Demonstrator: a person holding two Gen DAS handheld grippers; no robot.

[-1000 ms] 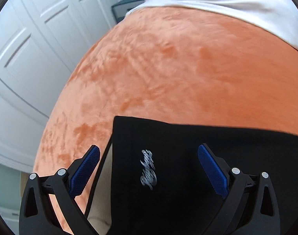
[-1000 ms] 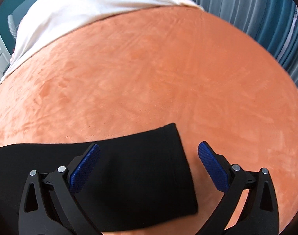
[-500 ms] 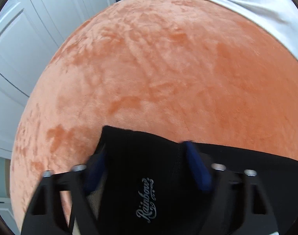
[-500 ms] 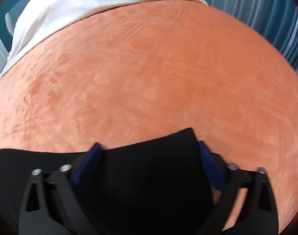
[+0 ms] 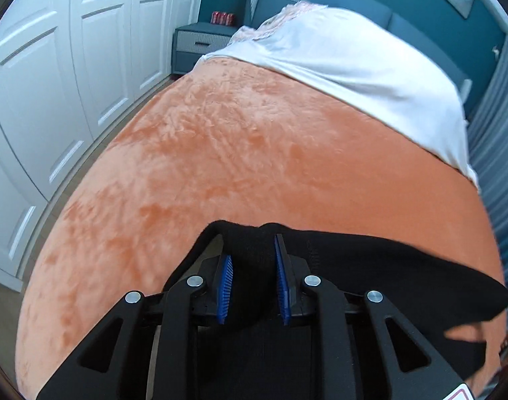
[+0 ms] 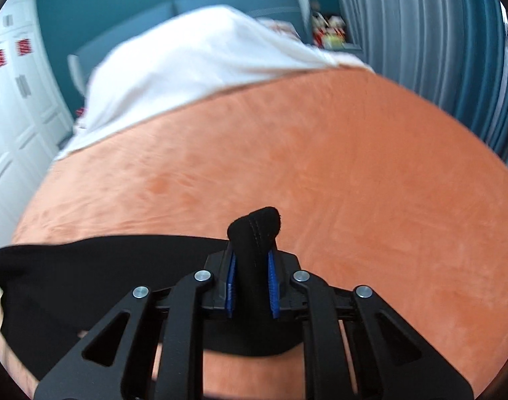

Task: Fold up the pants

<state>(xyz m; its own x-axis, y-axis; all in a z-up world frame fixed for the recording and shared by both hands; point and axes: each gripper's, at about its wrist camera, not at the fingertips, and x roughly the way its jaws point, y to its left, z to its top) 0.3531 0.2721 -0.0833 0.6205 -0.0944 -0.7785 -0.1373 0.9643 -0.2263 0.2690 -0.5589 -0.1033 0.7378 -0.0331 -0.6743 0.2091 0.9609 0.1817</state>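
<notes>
a: pants [image 5: 370, 266], black, held up over the orange blanket [image 5: 254, 153] on the bed. any writing on them?

b: none that can be read in either wrist view. the cloth shows as plain black, with a line of stitching on the bunch in the right gripper. the only other marks are red patches on the white wardrobe doors [image 6: 10, 106] in the right view, too blurred to read, and a red and white corner of a sticker at the bottom edge of the left view, cut off.

a: which way do the pants run?

b: their long axis goes side to side across the near part of the bed, from one gripper to the other. in the left view the black band stretches off to the right; in the right view it stretches off to the left. the middle sags a little between the two grips.

a: the left gripper [image 5: 254, 286]?

b: its blue pads [image 5: 225, 290] are pressed in on a thick bunch of the black cloth, which bulges up past the fingertips.

a: and the right gripper [image 6: 252, 285]?

b: pinching a narrow fold of the pants, and a stitched nub of cloth stands upright above the pads.

a: what lies beyond?

b: a white sheet [image 5: 347, 66] over the head of the bed, a nightstand [image 5: 200, 46] with red cans on it by the wardrobe, and blue-grey curtains [image 6: 430, 43] on the right side.
</notes>
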